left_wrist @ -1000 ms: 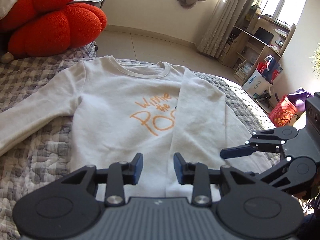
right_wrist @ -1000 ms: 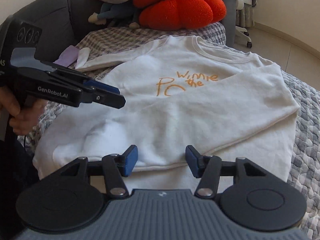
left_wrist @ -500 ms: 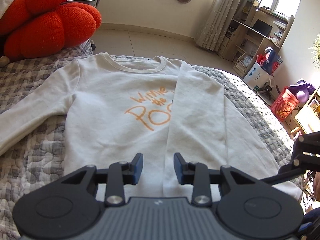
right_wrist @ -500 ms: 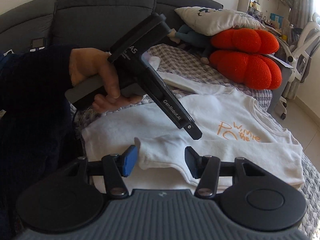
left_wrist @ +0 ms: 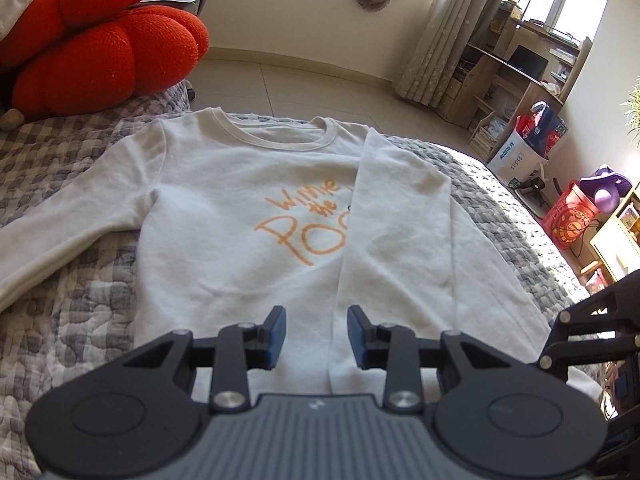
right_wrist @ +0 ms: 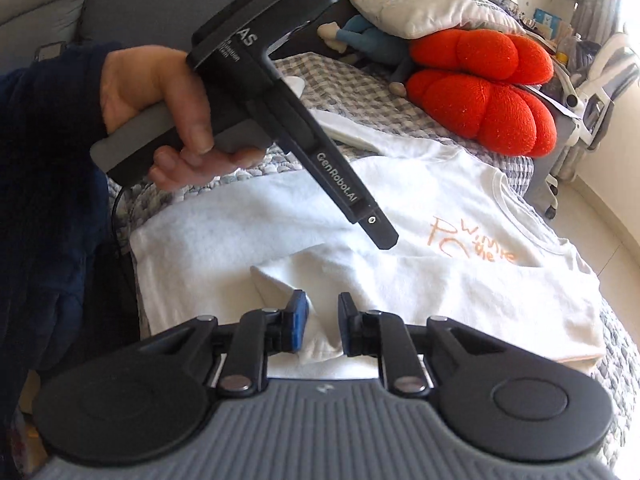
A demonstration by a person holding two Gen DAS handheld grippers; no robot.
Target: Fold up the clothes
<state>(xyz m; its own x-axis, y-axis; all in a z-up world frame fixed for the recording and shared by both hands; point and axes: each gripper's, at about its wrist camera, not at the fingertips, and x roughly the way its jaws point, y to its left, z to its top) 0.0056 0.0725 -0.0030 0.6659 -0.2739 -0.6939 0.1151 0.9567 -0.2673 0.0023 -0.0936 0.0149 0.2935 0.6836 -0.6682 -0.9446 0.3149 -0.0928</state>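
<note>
A white sweatshirt [left_wrist: 248, 216] with orange lettering lies spread face up on a grey checked quilt [left_wrist: 60, 328], its collar on the far side from the left gripper [left_wrist: 316, 336] and its hem just below that gripper's fingertips. One sleeve [left_wrist: 384, 240] is folded down over the front, running from the shoulder toward the left gripper and ending just right of its tips; the other sleeve stretches flat out to the left across the quilt. The left gripper hangs above the hem with its jaws parted and nothing between them, touching no cloth; a hand [right_wrist: 160, 116] in a dark sleeve holds its handle. The right gripper [right_wrist: 322, 322] sits at the cuff end of the folded sleeve. Its jaws have just been closing, and a raised pinch of white cuff [right_wrist: 316, 332] stands between the blue pads; the left pad lies against the cloth, but a narrow gap shows on the other side, so I cannot tell whether the pinch is firm. Beyond the left gripper and off to its left, a red lobed cushion [left_wrist: 96, 44] rests at the edge of the quilt. In the right wrist view that cushion lies far ahead and to the right, below a white pillow [right_wrist: 424, 8].
</note>
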